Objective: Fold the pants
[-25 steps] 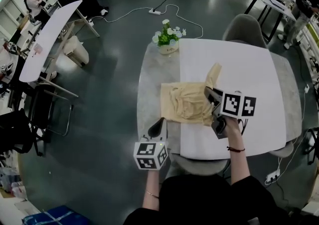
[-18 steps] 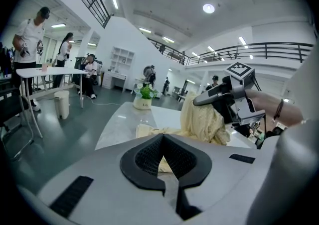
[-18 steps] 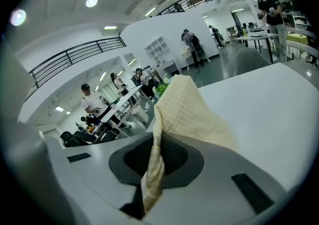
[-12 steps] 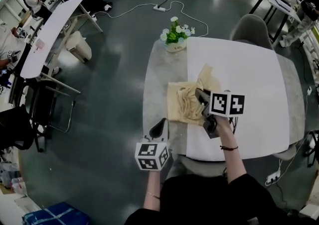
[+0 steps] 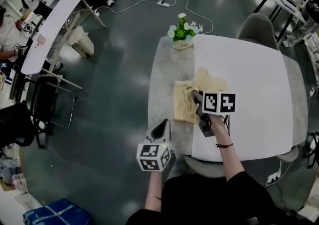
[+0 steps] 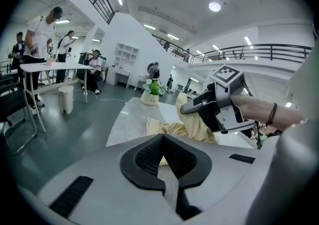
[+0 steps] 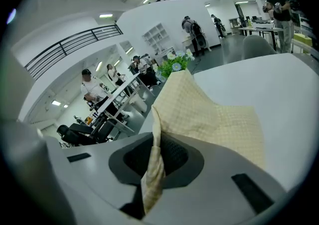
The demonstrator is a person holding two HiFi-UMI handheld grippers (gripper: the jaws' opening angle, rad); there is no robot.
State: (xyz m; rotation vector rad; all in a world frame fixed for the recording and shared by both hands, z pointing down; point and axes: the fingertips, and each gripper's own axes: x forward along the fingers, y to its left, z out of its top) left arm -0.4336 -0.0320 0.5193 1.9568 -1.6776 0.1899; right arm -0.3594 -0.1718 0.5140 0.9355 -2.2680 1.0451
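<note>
**Right gripper sinks with pinched pants fold**

Lowered since a second ago, the right gripper [image 5: 197,100] now sits close over the cloth heap at frame centre, and the flap it had lifted high has dropped with it. Its jaws are drawn to a narrow slit clamped on a fold of the cream checked pants [image 5: 183,103]. In the right gripper view the cloth runs down through the slit and fans out beyond the pads. The pants lie bunched where the white mat [image 5: 254,84] meets the bare grey strip of the table [image 5: 163,82], their left edge resting on the grey.

At lower centre, the left gripper [image 5: 160,129] hangs over the table's near left edge, apart from the cloth. Its jaws are pressed together with nothing between them.

Right of the pants the mat is bare out to the table's far rim. A flower pot [image 5: 183,41] stands at the table's top edge, well apart from the cloth. Just below the right gripper runs the table's near edge.
</note>
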